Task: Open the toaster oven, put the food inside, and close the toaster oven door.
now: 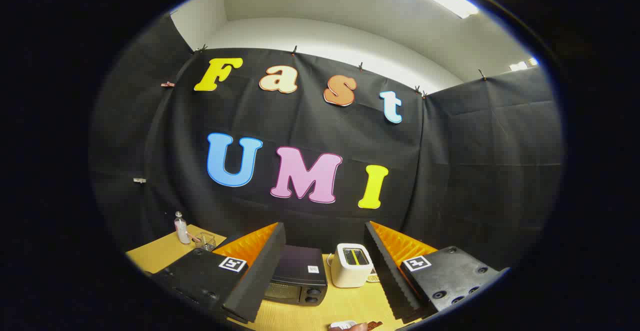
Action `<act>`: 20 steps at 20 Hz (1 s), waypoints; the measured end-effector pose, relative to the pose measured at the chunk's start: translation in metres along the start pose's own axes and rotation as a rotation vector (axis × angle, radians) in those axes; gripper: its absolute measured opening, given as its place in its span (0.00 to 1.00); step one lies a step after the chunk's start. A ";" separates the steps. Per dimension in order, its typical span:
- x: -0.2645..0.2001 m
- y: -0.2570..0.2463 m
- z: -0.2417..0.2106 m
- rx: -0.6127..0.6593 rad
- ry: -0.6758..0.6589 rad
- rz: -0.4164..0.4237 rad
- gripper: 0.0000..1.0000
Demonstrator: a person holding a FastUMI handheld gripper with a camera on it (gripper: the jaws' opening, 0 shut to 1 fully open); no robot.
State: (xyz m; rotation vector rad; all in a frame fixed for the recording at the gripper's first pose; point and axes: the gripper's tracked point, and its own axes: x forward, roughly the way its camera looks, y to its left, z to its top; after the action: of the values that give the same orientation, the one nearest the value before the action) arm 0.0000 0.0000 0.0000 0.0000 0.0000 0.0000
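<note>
Jaws (325, 271) stand wide apart and grip nothing, their two fingers flanking the lower middle of the gripper view. That spread probably suits an approach, since nothing has been picked up and the toaster oven (297, 281) looks shut, its door facing forward with knobs at its right side. It sits on the wooden surface (320, 308) between the fingers and just ahead of them, partly hidden behind the left finger. Beside it, to the right, stands a white toaster (351, 265), also between the fingers. At the very bottom of the frame, below the toaster, lies what seems to be the food (356, 326), too cropped to identify. At lower left, beyond the left finger, a small bottle (181, 228) and a glass container (205, 241) rest near the surface's far corner.
</note>
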 end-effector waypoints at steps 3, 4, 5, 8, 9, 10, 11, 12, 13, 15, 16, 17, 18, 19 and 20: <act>0.000 0.001 -0.006 0.008 0.010 0.006 0.97; -0.001 0.002 -0.007 0.016 0.012 0.009 0.97; -0.001 0.003 -0.008 0.020 0.013 0.009 0.97; -0.001 0.006 -0.009 0.018 0.013 0.020 0.97; 0.000 0.008 -0.010 0.016 0.015 0.025 0.97; 0.001 0.010 -0.011 0.013 0.016 0.029 0.97; 0.003 0.012 -0.012 0.012 0.017 0.035 0.97; 0.003 0.014 -0.012 0.014 0.014 0.036 0.97; 0.004 0.015 -0.011 0.018 0.008 0.036 0.97; 0.007 0.022 -0.012 0.027 0.007 0.040 0.97; 0.008 0.025 -0.014 0.031 0.010 0.044 0.97; 0.010 0.029 -0.015 0.036 0.011 0.048 0.97; 0.011 0.034 -0.016 0.043 0.015 0.053 0.97; 0.014 0.040 -0.019 0.049 0.024 0.061 0.97; 0.017 0.047 -0.026 0.052 0.038 0.070 0.97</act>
State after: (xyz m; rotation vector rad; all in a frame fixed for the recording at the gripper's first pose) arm 0.0173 0.0469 -0.0262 0.0516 0.0376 0.0697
